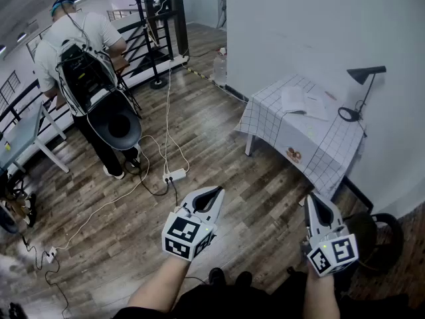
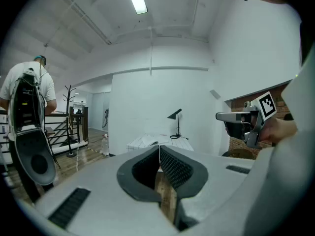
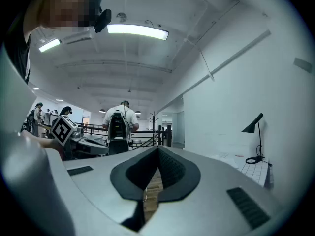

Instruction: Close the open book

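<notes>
The left gripper (image 2: 159,150) is held clenched, its jaws pressed together with nothing between them. The right gripper (image 3: 158,150) is likewise shut and empty. Both are carried over a wooden floor (image 1: 219,131), well apart from the task's thing. The open book (image 1: 304,102) is seen ahead and to the right of both grippers, laid flat on a table (image 1: 319,150) covered by a checked cloth and set against the white wall. A black lamp (image 1: 365,74) is stood just beyond the book. Far to the left of the left gripper, a person (image 1: 76,35) with a backpack is seen, turned away.
</notes>
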